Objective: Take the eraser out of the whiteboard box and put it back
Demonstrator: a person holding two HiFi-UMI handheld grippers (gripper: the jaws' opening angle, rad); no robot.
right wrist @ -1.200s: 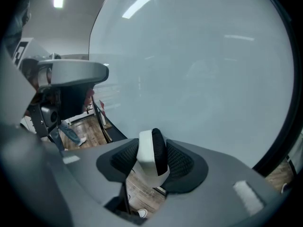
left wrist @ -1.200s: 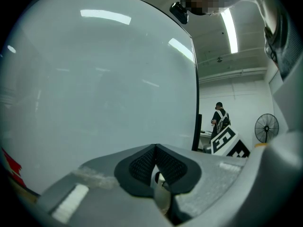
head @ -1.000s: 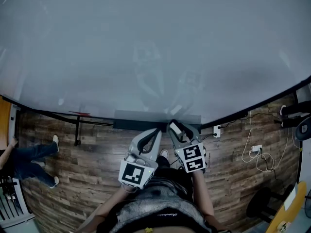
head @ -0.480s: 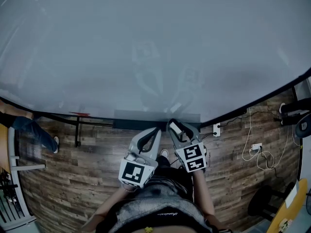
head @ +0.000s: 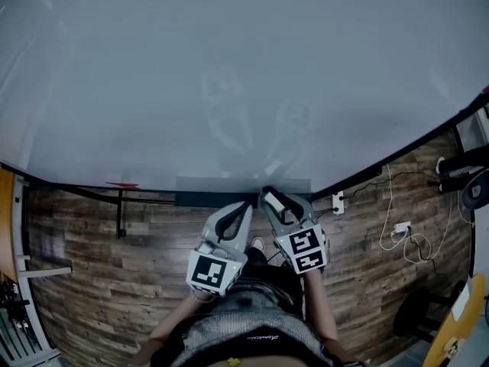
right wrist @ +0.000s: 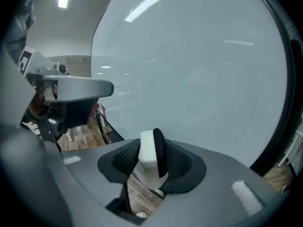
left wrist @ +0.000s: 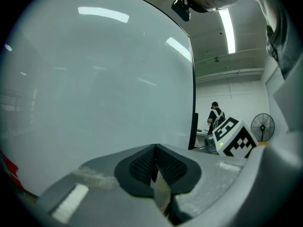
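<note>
The grey moulded left gripper [head: 246, 204] and right gripper [head: 267, 195] each bear a black-and-white marker cube [head: 210, 272]. Below the cubes, the person wears a grey striped top [head: 244, 323].

Place: an office-like work or lab room.
Wall: a very large whiteboard [head: 244, 75] in a dark frame fills most of the head view, with the whiteboard box [head: 206, 185] at its lower edge.
Floor: wood-look planks [head: 114, 274], with a socket block [head: 337, 202] and loose cables [head: 401, 239] lying on them.
Ceiling: long strip lights [left wrist: 227, 25].
Background: a person [left wrist: 216, 117] stands at the far end, near a pedestal fan [left wrist: 262, 126] and a bare white wall.
</note>
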